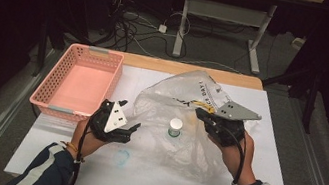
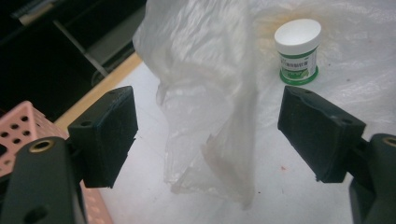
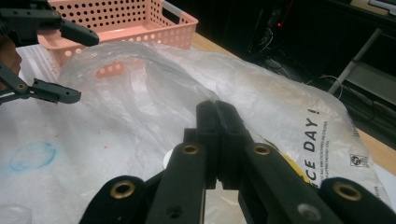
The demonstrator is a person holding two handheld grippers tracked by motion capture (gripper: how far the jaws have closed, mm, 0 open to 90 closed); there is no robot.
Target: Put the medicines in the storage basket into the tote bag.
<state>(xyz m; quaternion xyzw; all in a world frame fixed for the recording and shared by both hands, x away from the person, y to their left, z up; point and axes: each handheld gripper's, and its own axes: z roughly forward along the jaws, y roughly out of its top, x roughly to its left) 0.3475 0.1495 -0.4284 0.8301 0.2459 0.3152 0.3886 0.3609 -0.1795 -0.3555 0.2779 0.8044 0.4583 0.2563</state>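
Bag point(image 1: 188, 122) is lying crumpled across the table point(image 1: 266, 140), beside the basket point(image 1: 78, 83) — its printed edge is being pinched by the right gripper point(image 1: 198, 112), jaws pressed together. Left gripper point(image 1: 129, 116) is hovering spread, touching nothing. Jar point(image 1: 175, 127) is standing upright in the bag.

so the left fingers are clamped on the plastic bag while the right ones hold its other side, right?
Not quite: the left gripper is open, as the left gripper view shows, with the plastic bag hanging loose between its fingers. The right gripper does pinch the bag.
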